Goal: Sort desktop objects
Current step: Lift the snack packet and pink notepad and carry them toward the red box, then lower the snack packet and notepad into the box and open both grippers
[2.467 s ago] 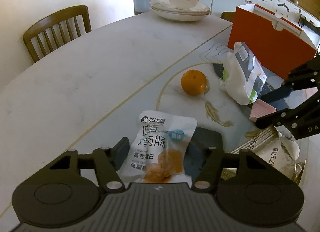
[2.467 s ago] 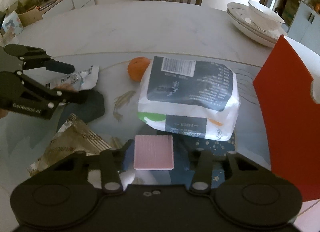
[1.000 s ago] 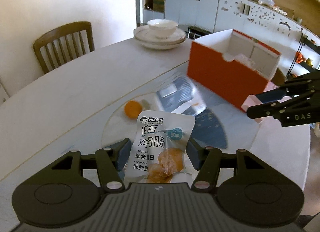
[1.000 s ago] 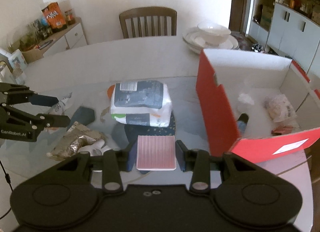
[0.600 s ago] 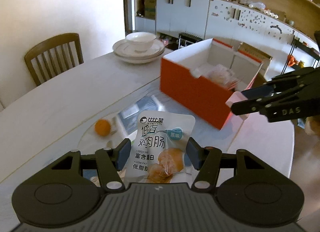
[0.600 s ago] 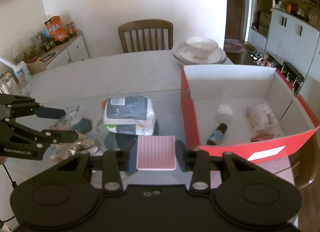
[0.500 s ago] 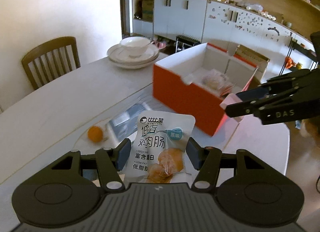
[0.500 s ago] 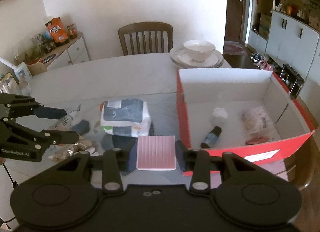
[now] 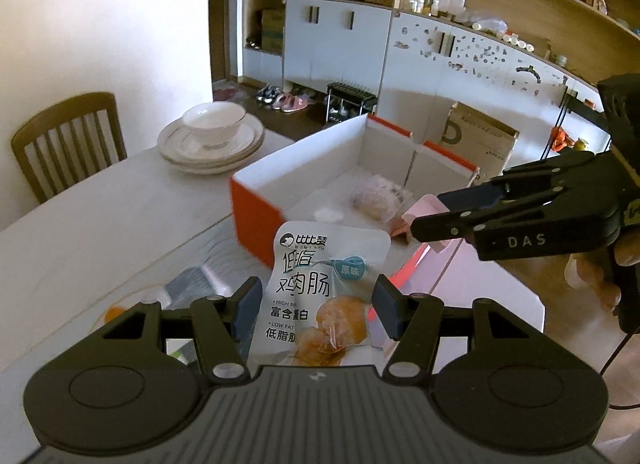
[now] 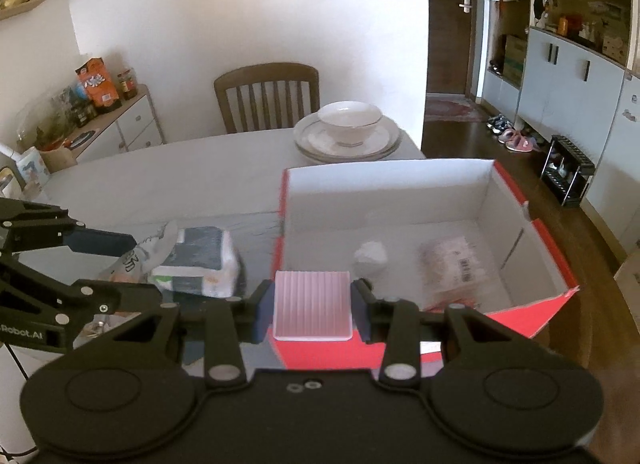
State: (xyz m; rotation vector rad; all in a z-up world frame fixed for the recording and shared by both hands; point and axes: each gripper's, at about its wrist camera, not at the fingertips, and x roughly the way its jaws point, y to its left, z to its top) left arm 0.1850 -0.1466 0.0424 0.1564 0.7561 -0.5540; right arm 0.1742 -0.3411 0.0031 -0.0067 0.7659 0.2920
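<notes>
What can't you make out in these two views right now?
- Snack pouch lower end: left wrist view, behind the gripper body.
- Wrapped packet in the red box: right wrist view, blurred, label unreadable.
- Orange fruit: left wrist view, mostly hidden by the gripper frame.

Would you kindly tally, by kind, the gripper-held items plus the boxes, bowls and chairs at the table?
Held items: 2, snack pouch and pink pack
Boxes: 1, red box
Bowls: 1, white bowl
Chairs: 1, wooden chair
Total: 5

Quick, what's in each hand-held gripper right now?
Left hand-held gripper: closed on the white snack pouch.
Right hand-held gripper: closed on the pink ridged block.
</notes>
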